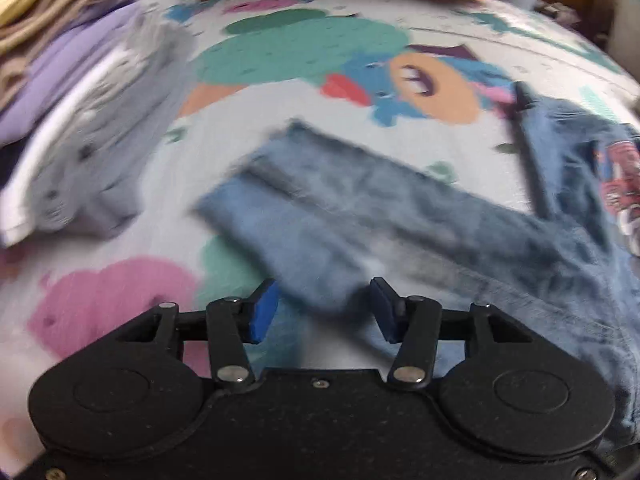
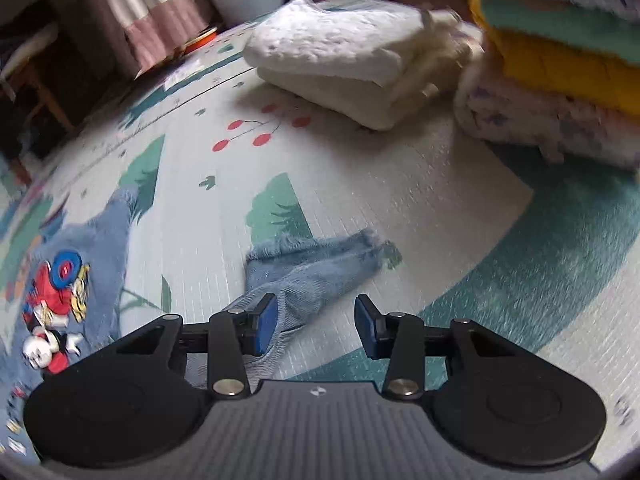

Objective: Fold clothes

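A pair of blue jeans [image 1: 400,208] lies on the patterned play mat [image 1: 280,48]. In the left wrist view one leg runs from the right towards the middle, its hem end just ahead of my left gripper [image 1: 324,308], which is open with the cloth between and beyond its blue pads. In the right wrist view a frayed jeans leg end [image 2: 312,264] lies ahead of my right gripper [image 2: 316,324], which is open, its left pad [image 2: 266,324] against the denim. A cartoon patch [image 2: 56,304] shows on the jeans at the left.
A grey and white folded garment [image 1: 92,152] and purple and beige clothes [image 1: 60,48] lie at the left. A folded white blanket [image 2: 348,60] and a stack of yellow, teal and floral blankets [image 2: 560,80] stand at the back right. Curtain and furniture [image 2: 132,12] border the mat.
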### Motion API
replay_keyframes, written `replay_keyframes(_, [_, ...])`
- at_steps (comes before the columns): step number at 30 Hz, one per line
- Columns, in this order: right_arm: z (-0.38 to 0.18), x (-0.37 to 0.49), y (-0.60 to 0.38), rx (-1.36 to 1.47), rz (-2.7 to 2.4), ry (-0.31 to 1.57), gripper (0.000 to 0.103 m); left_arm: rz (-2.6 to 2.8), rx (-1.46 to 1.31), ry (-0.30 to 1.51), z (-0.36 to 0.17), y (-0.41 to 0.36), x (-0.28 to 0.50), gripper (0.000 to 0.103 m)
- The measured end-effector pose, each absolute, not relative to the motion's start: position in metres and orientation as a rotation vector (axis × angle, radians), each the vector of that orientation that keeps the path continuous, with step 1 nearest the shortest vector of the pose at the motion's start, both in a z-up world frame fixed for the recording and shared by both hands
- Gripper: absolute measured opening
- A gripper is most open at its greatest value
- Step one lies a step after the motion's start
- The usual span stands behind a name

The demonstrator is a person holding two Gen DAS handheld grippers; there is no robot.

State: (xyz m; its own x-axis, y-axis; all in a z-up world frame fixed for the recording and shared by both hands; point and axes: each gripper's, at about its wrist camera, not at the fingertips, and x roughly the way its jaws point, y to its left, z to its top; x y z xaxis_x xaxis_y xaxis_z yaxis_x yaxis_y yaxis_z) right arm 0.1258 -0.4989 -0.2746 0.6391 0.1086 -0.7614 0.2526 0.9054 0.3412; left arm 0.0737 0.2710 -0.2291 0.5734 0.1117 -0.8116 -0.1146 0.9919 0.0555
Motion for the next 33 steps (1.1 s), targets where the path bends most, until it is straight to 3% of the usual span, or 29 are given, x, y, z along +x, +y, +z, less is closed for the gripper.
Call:
replay_keyframes(5, [-0.293,0.135,-0.504,0.627,-0.03,0.89,0.042,0.126,-0.002,0.945,-0.232,0.278,0.07,0.053])
replay_keyframes(7, [-0.293,0.144,-0.496,0.651,0.02,0.903,0.015,0.127,-0.002,0.942,-0.232,0.278,0.068,0.053])
replay_keyframes(8, [-0.289,0.145,-0.491,0.643,0.024,0.898,0.009,0.126,-0.003,0.941,-0.231,0.276,0.068,0.053])
replay_keyframes(12, [-0.246,0.117,-0.486,0.625,-0.052,0.805,0.008,0.12,-0.02,0.939,-0.23,0.273,0.068,0.053])
replay_keyframes(15, [-0.211,0.11,-0.451,0.36,-0.104,0.814,0.008,0.111,-0.02,0.929,-0.231,0.274,0.066,0.053])
replay_keyframes(17, [-0.195,0.113,-0.422,0.162,-0.135,0.824,0.014,0.113,-0.019,0.929,-0.232,0.274,0.066,0.053])
replay_keyframes(19, [-0.203,0.137,-0.391,0.015,-0.121,0.85,0.043,0.116,-0.014,0.932,-0.231,0.273,0.067,0.053])
replay_keyframes(20, [-0.212,0.154,-0.374,-0.057,-0.044,0.867,0.07,0.117,-0.013,0.935,-0.231,0.273,0.067,0.053])
replay_keyframes(23, [-0.234,0.173,-0.336,-0.27,0.224,0.811,0.065,0.121,-0.014,0.942,-0.23,0.273,0.068,0.053])
replay_keyframes(33, [-0.268,0.149,-0.488,0.435,-0.183,0.841,0.061,0.101,-0.02,0.946,-0.23,0.276,0.064,0.056])
